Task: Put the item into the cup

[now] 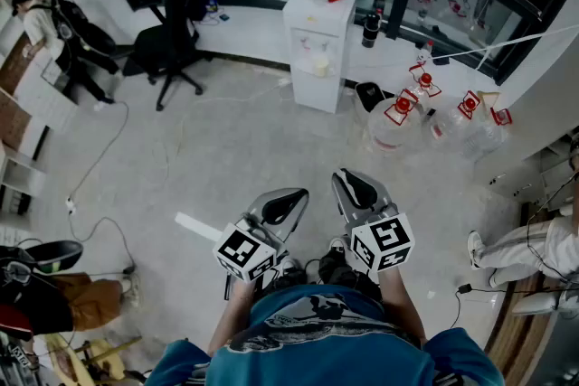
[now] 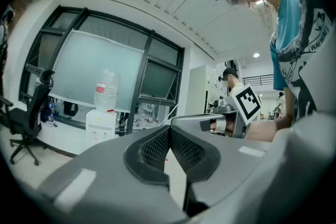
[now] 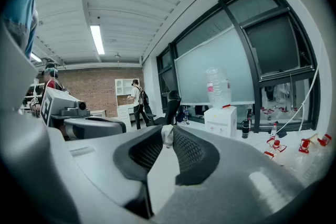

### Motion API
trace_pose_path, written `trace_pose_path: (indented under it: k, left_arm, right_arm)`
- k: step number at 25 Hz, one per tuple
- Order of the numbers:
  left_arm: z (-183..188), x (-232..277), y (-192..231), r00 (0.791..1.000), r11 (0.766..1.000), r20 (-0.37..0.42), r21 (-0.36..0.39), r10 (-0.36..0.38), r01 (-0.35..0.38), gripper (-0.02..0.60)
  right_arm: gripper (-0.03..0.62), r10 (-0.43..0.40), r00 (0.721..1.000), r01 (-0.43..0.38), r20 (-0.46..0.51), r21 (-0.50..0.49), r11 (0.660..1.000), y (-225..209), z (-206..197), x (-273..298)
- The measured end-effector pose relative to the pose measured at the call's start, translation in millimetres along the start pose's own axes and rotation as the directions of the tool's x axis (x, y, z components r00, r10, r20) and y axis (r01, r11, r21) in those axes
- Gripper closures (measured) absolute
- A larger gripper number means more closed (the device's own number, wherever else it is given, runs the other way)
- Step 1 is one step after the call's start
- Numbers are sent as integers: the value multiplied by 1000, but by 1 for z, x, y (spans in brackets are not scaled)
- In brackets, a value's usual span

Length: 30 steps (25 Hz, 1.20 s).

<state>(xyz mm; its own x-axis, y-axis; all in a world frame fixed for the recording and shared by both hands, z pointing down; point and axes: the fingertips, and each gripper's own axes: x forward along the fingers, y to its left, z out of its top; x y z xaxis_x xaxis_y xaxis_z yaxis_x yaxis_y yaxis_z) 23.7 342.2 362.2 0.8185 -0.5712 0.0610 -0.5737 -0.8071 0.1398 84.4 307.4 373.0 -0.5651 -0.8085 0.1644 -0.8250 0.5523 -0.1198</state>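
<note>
Right gripper view: mesh-textured tongs [image 3: 167, 132] pinch crumpled white item [image 3: 167, 137].

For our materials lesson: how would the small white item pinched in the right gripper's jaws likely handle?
The white item looks crumpled and uneven, so probably soft and floppy, not stiff. Only the tips of the right gripper pinch it, so likely very light.

head view down; gripper views level, sharing dispenser [image 1: 318, 50]
</note>
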Motion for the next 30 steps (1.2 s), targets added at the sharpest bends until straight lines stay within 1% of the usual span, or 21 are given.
trace_pose_path:
  k: [4,7,8,11,12,13,17,20,23,27,30]
  left_arm:
    - [0,17,-2,1000,999,-19,34,-15,16,568]
    - [1,30,-4,999,999,-41,25,-22,23,568]
    - [4,34,-5,999,999,-41,36,-23,25,568]
    - [4,48,-8,999,993,-48,114,-17,23,568]
    - [3,52,-9,999,993,-50,121,-10,15,568]
    - [3,57,-10,999,994,-44,113,-3,8,568]
    - [7,72,-13,1000,999,4,40,13,-13,568]
    - [6,79,-17,999,999,15,7,45,-45,568]
    - [2,85,-18,997,997,10,-1,75,-75,568]
    - [-3,90,-9,993,994,-38,21,110,-109,568]
    - [-1,92,1,991,991,-44,23,130,-129,568]
  right_arm:
    - [533,9,1000,-9,-5,0,1000,-16,2,2]
    - [533,31,1000,-31,1,17,999,-26,5,3]
    - [533,41,999,-42,9,25,999,-29,8,3]
    - [533,64,998,-64,16,30,997,-42,11,3]
    - [533,69,998,-69,15,28,997,-47,11,3]
    - [533,74,997,-75,14,29,997,-52,11,3]
    - [533,107,994,-107,13,47,993,-68,9,2]
    - [533,142,990,-142,8,61,988,-74,5,0]
    - [533,165,986,-165,5,79,983,-80,2,1]
    - [533,191,982,-191,11,107,976,-83,1,9]
    - [533,205,979,-205,15,120,971,-87,5,20]
